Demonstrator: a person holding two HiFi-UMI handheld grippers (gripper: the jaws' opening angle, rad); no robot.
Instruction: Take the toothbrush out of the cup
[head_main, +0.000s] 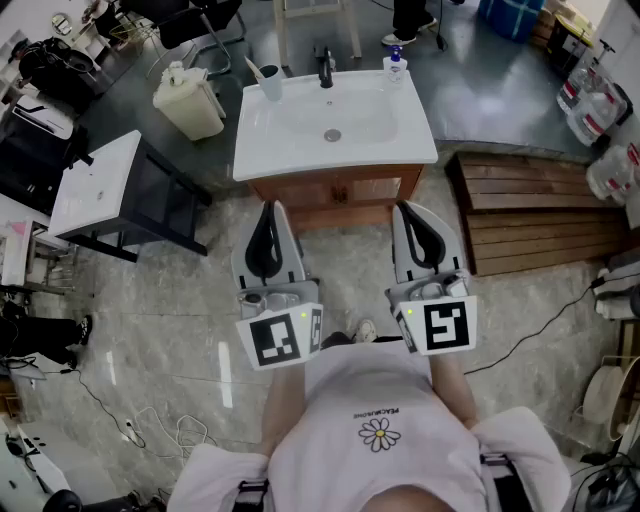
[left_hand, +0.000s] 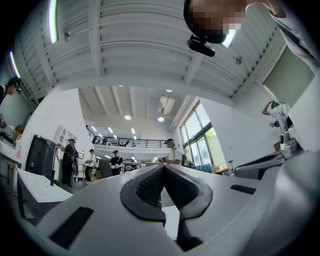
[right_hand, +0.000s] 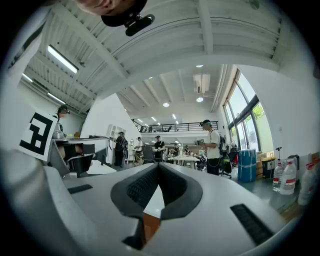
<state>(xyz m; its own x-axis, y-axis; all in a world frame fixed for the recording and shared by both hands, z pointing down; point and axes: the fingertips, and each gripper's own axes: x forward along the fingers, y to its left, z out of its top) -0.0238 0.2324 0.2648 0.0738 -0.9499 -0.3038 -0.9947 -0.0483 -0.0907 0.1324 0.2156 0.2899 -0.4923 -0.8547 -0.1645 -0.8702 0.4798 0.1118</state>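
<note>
Both the left gripper (head_main: 268, 215) and the right gripper (head_main: 410, 215) have their jaws clenched on nothing, pads meeting at the tips. They are held side by side and tipped slightly upward, which looks like a ready pose with no reach begun. The toothbrush (head_main: 253, 66) leans in the cup (head_main: 271, 83) at the washbasin's (head_main: 300, 140) back left corner, well ahead of both jaws and closer to the left pair's line.

Place: a large open lab or workshop hall.
Staged fixture: a washbasin (head_main: 335, 125) on a wooden cabinet (head_main: 335, 190), standing alone on the polished floor (head_main: 180, 300).
Surroundings: loose cables (head_main: 183, 430), wooden pallets (head_main: 530, 210), a mezzanine railing (right_hand: 175, 127), tall windows (right_hand: 247, 130).
</note>
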